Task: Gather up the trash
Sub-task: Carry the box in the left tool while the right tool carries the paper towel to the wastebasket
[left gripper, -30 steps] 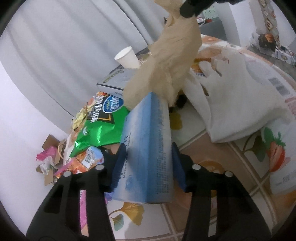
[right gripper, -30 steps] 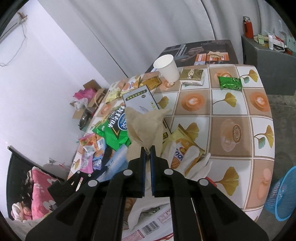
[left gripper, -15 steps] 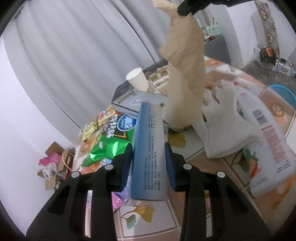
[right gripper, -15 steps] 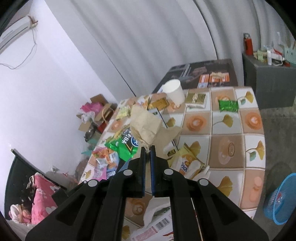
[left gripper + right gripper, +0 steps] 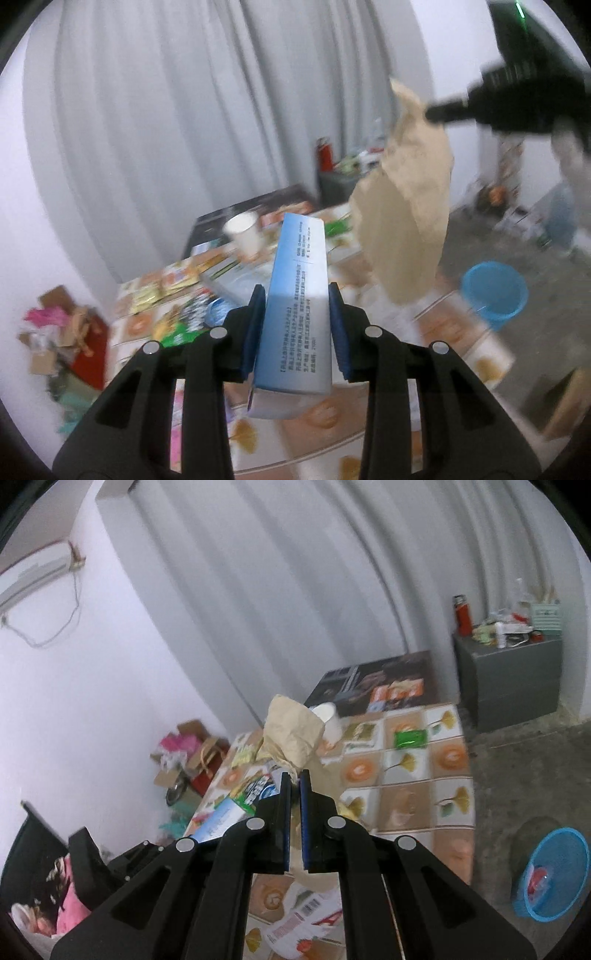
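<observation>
My left gripper (image 5: 297, 295) is shut on a tall blue and white carton (image 5: 297, 314), held upright above the tiled table (image 5: 461, 343). My right gripper (image 5: 294, 775) is shut on a crumpled brown paper bag (image 5: 291, 734), lifted well above the table (image 5: 450, 786). In the left wrist view the brown bag (image 5: 406, 221) hangs from the right gripper at the upper right, over the table's right edge. A blue trash basket stands on the floor to the right of the table in the left wrist view (image 5: 493, 290) and the right wrist view (image 5: 554, 875).
Snack wrappers (image 5: 255, 794), a white paper cup (image 5: 330, 720), a green packet (image 5: 410, 738) and a printed white bag (image 5: 306, 919) lie on the table. A grey cabinet (image 5: 509, 679) stands at the back right. Cardboard and rubbish (image 5: 188, 753) pile by the left wall.
Both grippers have risen and swung right with their loads. The brown bag came off the table and now hangs clear. The blue basket has come into the left wrist view.
</observation>
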The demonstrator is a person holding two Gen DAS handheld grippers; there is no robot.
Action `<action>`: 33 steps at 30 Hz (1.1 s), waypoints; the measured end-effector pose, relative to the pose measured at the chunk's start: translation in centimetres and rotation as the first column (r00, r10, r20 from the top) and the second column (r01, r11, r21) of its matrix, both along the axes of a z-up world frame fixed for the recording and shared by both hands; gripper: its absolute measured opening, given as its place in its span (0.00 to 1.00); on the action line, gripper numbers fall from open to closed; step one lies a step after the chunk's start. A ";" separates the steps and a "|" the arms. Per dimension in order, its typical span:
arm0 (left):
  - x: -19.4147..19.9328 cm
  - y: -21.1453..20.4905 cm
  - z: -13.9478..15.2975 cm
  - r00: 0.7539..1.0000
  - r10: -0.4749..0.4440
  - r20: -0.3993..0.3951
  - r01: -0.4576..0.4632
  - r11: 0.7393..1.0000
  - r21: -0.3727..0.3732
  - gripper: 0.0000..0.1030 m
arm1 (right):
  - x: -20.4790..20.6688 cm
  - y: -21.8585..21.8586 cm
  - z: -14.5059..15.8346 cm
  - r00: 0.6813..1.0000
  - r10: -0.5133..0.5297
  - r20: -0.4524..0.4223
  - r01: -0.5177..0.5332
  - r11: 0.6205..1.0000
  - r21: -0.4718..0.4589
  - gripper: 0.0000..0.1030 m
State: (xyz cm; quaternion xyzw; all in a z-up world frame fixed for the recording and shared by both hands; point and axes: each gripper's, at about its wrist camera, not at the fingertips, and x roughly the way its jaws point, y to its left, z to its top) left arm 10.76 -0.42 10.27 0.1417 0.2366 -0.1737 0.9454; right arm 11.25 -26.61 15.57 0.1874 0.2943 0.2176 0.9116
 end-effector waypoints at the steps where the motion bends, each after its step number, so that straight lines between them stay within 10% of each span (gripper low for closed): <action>1: -0.1 -0.5 0.5 1.000 -0.018 -0.006 0.018 1.000 -0.017 0.31 | -0.5 -0.9 0.0 1.000 -0.018 0.004 0.018 1.000 0.004 0.05; 8: 1.0 -8.6 3.5 0.967 -0.246 -0.066 0.236 0.962 -0.135 0.31 | -6.2 -11.6 -0.6 0.972 -0.237 0.007 0.236 0.971 0.021 0.05; 16: 2.5 -24.0 2.4 0.845 -0.498 -0.194 0.461 0.863 -0.209 0.31 | -12.3 -23.7 -5.0 0.868 -0.490 -0.084 0.492 0.870 0.008 0.05; 24: 3.6 -39.5 -3.6 0.732 -0.599 -0.324 0.561 0.800 -0.214 0.31 | -12.5 -31.8 -12.3 0.768 -0.603 -0.216 0.622 0.782 0.028 0.05; 33: 7.9 -49.4 -13.1 0.646 -0.585 -0.491 0.560 0.800 -0.215 0.31 | -6.5 -37.2 -21.1 0.704 -0.616 -0.354 0.664 0.748 0.019 0.05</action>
